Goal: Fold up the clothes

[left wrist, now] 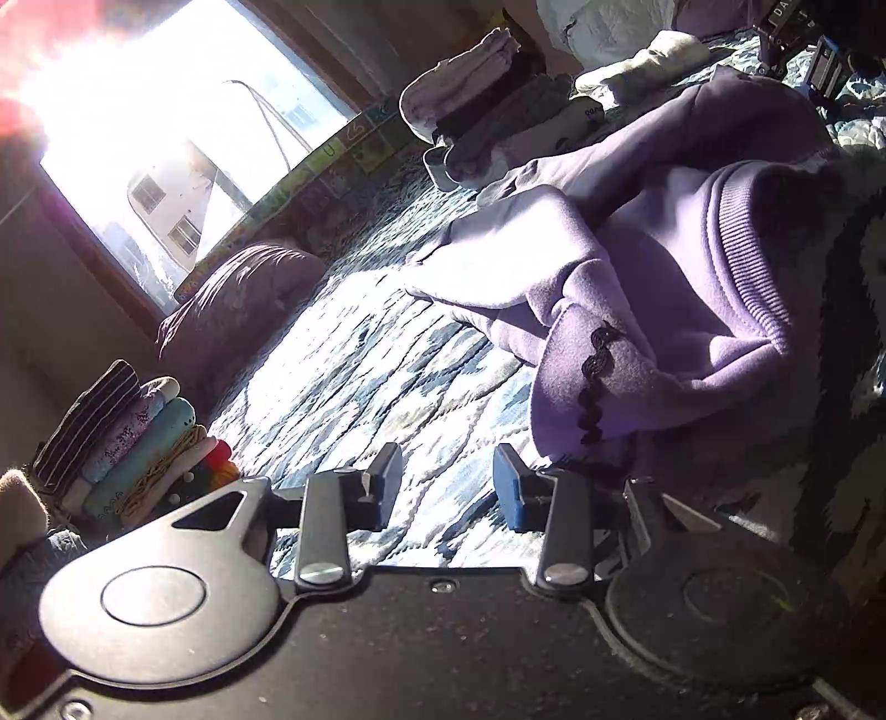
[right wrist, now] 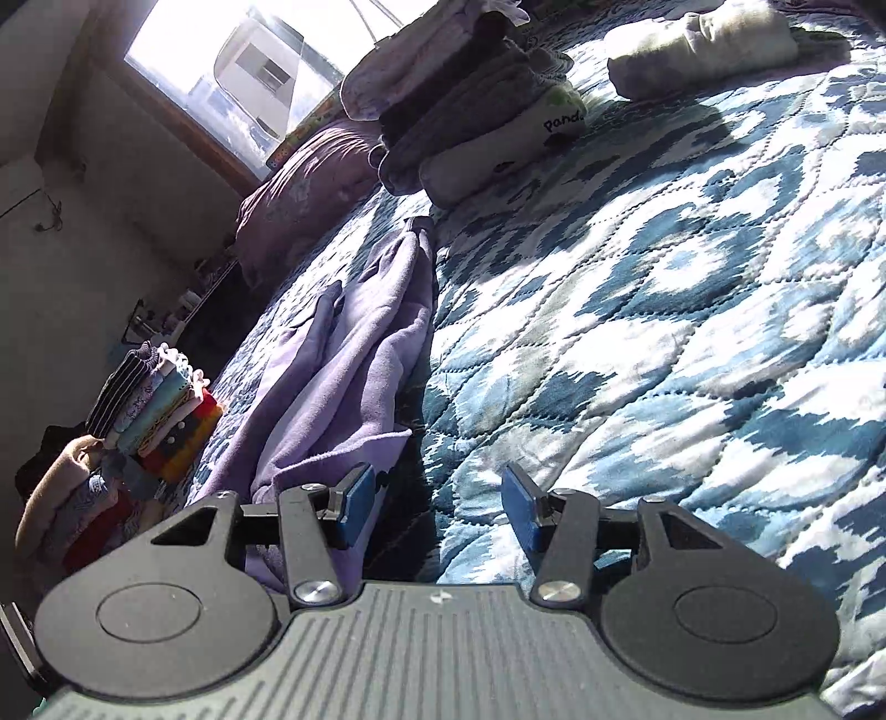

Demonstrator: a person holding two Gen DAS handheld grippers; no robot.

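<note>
A purple sweatshirt (left wrist: 664, 288) lies rumpled on the blue-and-white quilt (left wrist: 354, 376), its ribbed hem and a dark trimmed cuff turned toward me. My left gripper (left wrist: 448, 487) is open just above the quilt, left of that cuff, with nothing between its blue pads. In the right wrist view the same purple garment (right wrist: 343, 354) stretches away in a long bunched strip. My right gripper (right wrist: 437, 507) is open at its near end, the left pad (right wrist: 357, 498) right beside the fabric edge, the right pad over bare quilt (right wrist: 692, 310).
A stack of folded clothes (right wrist: 459, 105) and a pale folded piece (right wrist: 703, 50) sit at the far side of the bed. A colourful folded pile (right wrist: 158, 410) stands at the left bed edge, a purple pillow (right wrist: 299, 205) under the bright window. The other gripper (left wrist: 797, 50) shows top right.
</note>
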